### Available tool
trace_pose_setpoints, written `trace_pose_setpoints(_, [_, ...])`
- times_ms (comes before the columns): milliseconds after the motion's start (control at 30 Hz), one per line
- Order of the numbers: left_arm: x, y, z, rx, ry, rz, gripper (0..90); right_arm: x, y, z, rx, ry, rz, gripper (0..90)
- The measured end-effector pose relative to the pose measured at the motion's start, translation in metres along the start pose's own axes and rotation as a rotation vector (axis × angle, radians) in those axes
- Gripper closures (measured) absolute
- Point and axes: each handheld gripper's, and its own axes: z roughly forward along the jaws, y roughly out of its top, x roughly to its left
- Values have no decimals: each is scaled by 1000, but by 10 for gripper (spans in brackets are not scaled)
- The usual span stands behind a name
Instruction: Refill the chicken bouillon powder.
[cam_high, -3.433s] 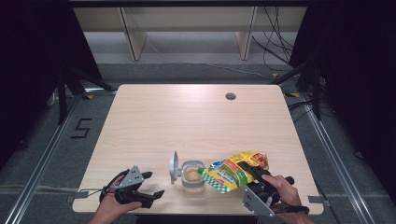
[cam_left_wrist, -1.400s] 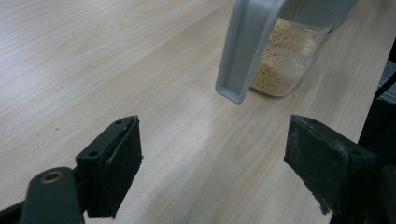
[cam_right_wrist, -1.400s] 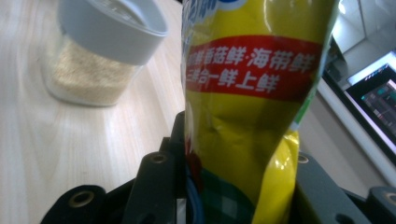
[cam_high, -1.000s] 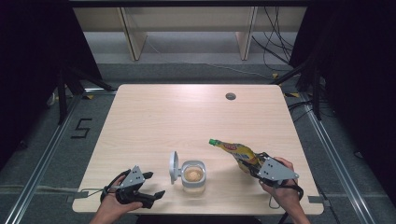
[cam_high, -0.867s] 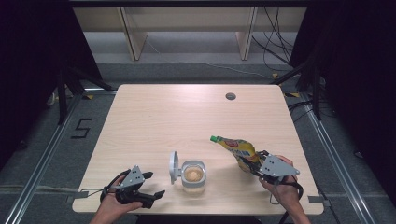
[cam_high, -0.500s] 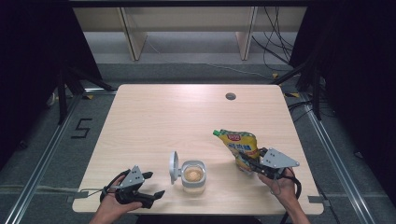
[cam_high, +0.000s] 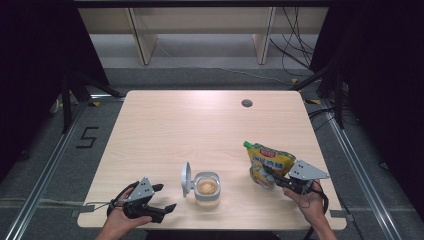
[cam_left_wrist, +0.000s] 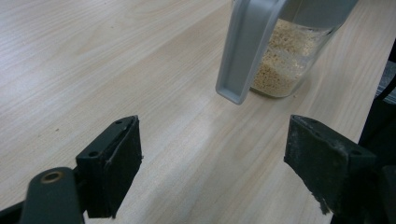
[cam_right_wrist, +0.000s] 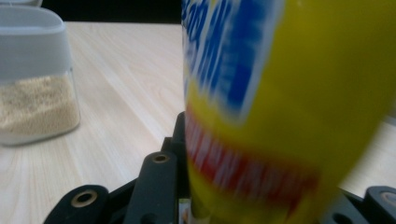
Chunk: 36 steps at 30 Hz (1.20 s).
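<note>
The yellow pouch (cam_high: 269, 164), which a few seconds ago lay tipped over the open jar (cam_high: 206, 186) with its top toward it, now stands nearly upright near the table's (cam_high: 200, 130) right side, green cap (cam_high: 246, 145) uppermost and well apart from the jar. The right gripper (cam_high: 270, 172) holds it by its lower part, jaws closed partway on the pouch body; the right gripper view has the pouch (cam_right_wrist: 280, 107) rising between the jaws, close and blurred. That swing back to upright suggests the pouring is over and the pouch is being set down on its base to the right of the jar. The jar sits near the front edge, its grey lid (cam_high: 186, 176) hinged up at its left, pale grains inside (cam_left_wrist: 280, 60). The left gripper (cam_high: 162, 200) rests on the table left of the jar, where it was throughout, jaws wide apart and holding nothing. Closing the lid looks like what remains.
</note>
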Motion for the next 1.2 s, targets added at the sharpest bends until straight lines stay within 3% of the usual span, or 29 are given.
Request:
trace_pose_setpoints(100, [-1,0,0,4,-2,-9,182,-2,-2,-2,-11,12,40,699])
trace_pose_setpoints(200, [1,0,-1,12,5,1,182,-2,-2,-3,-9,12,37,694])
trace_pose_setpoints(267, [3,0,-1,9,6,28,182,-2,-3,-4,-10,4,43,680])
trace_pose_setpoints(333, [2,0,-1,0,2,14,182,0,-3,-5,-6,5,63,663])
trace_pose_setpoints(400, [2,0,-1,6,4,15,182,0,-2,-8,9,-6,56,639])
trace_pose_setpoints(433, [2,0,-1,6,4,14,182,-1,-2,-8,-8,-20,28,627])
trace_pose_setpoints(467, [3,0,-2,15,10,34,182,0,-1,-10,10,-6,62,620])
trace_pose_setpoints(533, [-1,-1,-1,-9,12,-11,182,1,0,-12,-1,-20,78,590])
trace_pose_setpoints(600, [1,0,-2,-2,14,10,182,0,0,-14,2,-35,86,504])
trace_pose_setpoints(667, [1,-1,-2,-5,23,-12,182,3,0,-18,46,-38,142,438])
trace_pose_setpoints(700, [2,-1,-2,2,25,-6,182,2,0,-18,34,-41,130,401])
trace_pose_setpoints(767, [2,-1,-2,1,25,-2,183,7,1,-24,58,-55,198,365])
trace_pose_setpoints(833, [1,0,-2,-6,12,2,183,10,1,-28,64,-69,201,348])
trace_pose_setpoints(867, [1,0,-2,-5,12,1,183,13,1,-31,85,-69,229,343])
trace_pose_setpoints(1000, [0,-1,-1,-18,15,-20,182,19,1,-39,130,-104,237,321])
trace_pose_setpoints(1200, [2,0,-2,1,21,-6,183,30,1,-47,173,-122,263,299])
